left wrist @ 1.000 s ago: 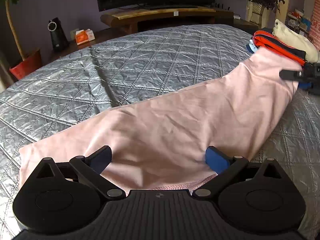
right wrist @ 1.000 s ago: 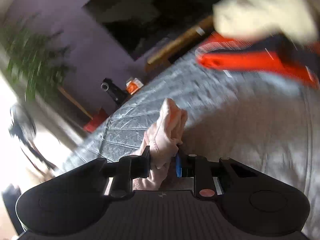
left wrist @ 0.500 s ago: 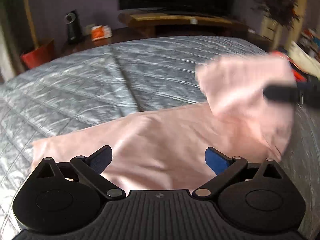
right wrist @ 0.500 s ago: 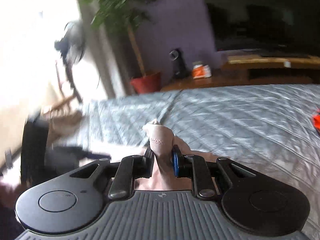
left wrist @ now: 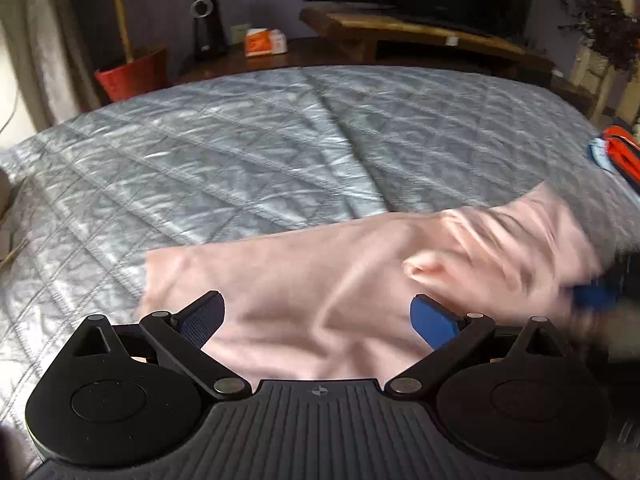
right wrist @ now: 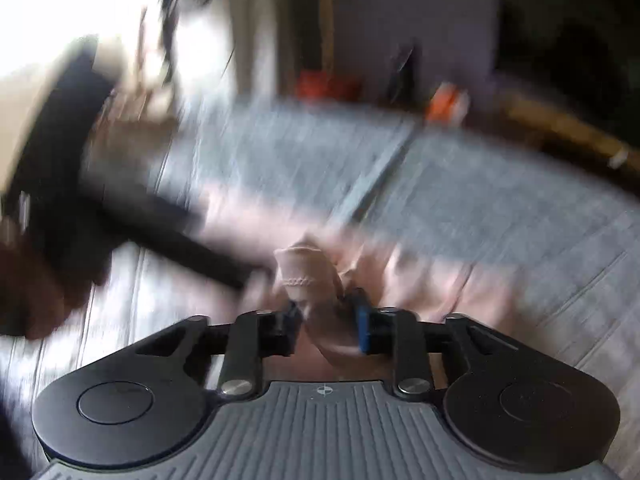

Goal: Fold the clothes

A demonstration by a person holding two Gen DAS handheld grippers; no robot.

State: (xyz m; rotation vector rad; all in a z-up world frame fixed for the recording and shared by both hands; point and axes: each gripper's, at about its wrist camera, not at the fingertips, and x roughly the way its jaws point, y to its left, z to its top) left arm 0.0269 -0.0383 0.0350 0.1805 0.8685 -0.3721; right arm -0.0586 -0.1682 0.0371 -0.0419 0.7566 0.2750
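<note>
Spread flat over a quilted silver-grey bedspread (left wrist: pixel 248 152), pale pink soft-knit garment (left wrist: pixel 320 280), its near hem running between and just ahead of the jaws of the left gripper (left wrist: pixel 316 316). Jaws there wide apart, holding nothing, probably poised to pin or steady the cloth. Right gripper (right wrist: pixel 326 316) clamped on a bunched stitched end of the same pink cloth, the bunch standing up between its jaws, seemingly carrying that end across for a fold. Heavy blur, so exact landing spot unclear. Orange-and-dark folded clothing (left wrist: pixel 622 152) far right of the left jaws, apart.
</note>
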